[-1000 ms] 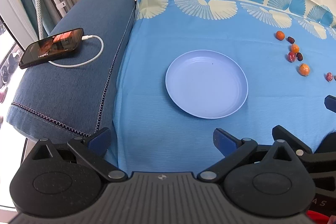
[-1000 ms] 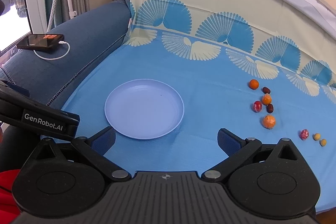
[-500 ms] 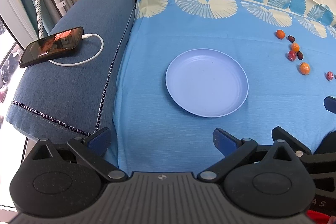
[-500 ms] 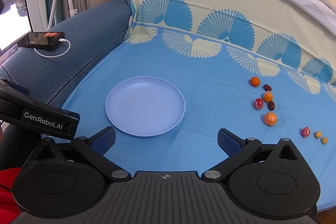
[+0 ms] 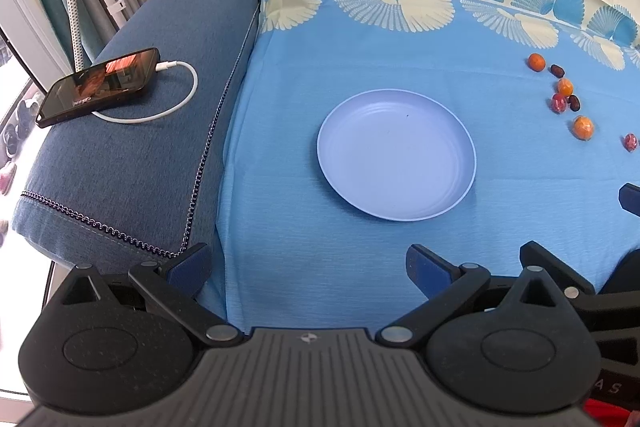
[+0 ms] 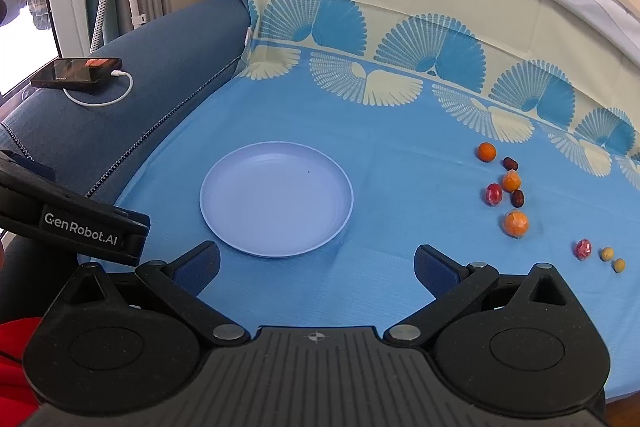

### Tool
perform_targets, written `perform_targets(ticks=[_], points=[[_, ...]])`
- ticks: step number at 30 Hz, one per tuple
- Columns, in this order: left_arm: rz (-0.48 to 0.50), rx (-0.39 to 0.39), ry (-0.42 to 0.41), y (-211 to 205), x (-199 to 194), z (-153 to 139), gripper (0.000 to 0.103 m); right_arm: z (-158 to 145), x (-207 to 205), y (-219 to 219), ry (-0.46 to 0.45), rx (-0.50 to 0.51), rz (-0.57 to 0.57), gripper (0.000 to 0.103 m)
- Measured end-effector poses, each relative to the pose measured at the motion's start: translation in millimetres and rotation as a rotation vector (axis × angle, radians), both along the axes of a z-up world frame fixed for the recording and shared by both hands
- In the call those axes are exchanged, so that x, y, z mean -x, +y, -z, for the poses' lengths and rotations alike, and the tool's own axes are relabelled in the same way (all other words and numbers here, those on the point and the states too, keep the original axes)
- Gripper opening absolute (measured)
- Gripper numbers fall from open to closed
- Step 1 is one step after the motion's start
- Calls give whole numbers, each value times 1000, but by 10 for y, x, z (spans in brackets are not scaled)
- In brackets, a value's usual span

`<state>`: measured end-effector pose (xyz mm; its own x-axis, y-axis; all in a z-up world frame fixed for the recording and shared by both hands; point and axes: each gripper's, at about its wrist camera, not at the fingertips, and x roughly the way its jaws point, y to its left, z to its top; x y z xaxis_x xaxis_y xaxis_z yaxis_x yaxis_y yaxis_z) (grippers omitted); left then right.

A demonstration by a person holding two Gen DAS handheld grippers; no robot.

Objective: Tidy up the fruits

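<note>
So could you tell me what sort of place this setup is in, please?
Probably a living room at home: a blue sofa draped with a patterned cloth serves as the work surface, and a phone is charging on the armrest beside a window.

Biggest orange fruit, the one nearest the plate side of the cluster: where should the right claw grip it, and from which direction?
Grip the biggest orange fruit across its round middle, coming from above. It sits alone on the blue cloth, apart from the dark fruit behind it, so both fingers probably have room. The right claw is open and empty.
</note>
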<state>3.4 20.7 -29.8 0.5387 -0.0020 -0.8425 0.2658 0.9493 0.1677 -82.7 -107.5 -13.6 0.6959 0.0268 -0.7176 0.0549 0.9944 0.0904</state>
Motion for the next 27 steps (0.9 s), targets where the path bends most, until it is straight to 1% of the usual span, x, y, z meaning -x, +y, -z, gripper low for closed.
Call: perform_targets(ticks=[9,14,16,19,23,27], points=[[4,-17,9,-15,-20,23,103,33,-12,-42,2,-11,11,103],[25,-20,4,-122,-42,-25,103,64,-43,-264,-28,22,75,103],[45,-9,2,-240,-62,-68,103,65,-30,-491,-45,30,136,103],[100,16,13,-535,-111,-125,103,63,76,-960,-81,11,256,103],[213,64,46,-1125,-153,-153,103,107,298,-1737,-130,3,425,103],[310,67,51,-1800,-140,-44,103,252,502,-2540,-143,18,588,103]])
